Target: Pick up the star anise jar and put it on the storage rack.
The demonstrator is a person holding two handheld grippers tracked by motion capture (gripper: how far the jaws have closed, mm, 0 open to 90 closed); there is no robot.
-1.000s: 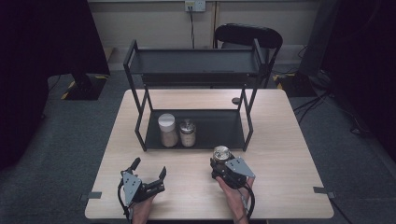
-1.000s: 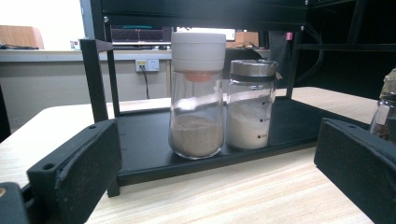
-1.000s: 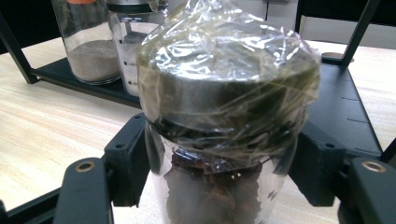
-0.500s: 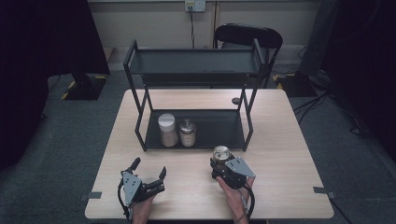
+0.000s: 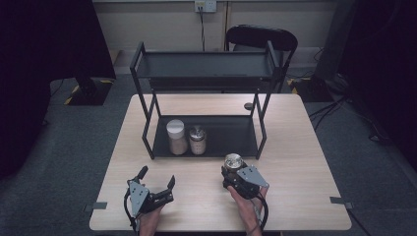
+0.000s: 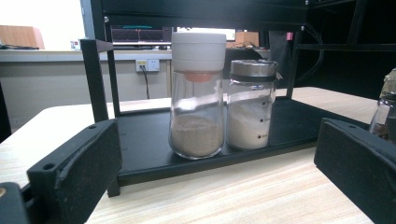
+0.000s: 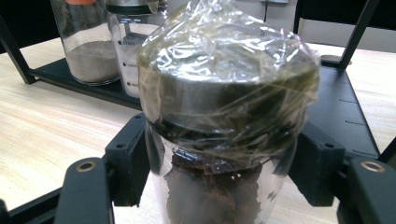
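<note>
My right gripper (image 5: pixel 231 173) is shut on a glass jar (image 5: pixel 233 162) with a metal lid wrapped in clear film (image 7: pixel 224 79) and dark contents; the jar stands on the table just in front of the black shelf rack (image 5: pixel 206 142). Both black jaws press its sides in the right gripper view. My left gripper (image 5: pixel 156 178) rests on the table at the front left, its jaws wide open and empty. On the rack's bottom shelf stand a white-capped jar of brownish powder (image 6: pixel 197 93) and a metal-capped jar of white powder (image 6: pixel 251 105).
The two-tier black rack (image 5: pixel 204 64) occupies the table's middle and back. A small dark round object (image 5: pixel 248 105) lies behind it. A chair (image 5: pixel 260 37) stands beyond the table. The light wooden tabletop (image 5: pixel 305 162) spreads right of the rack.
</note>
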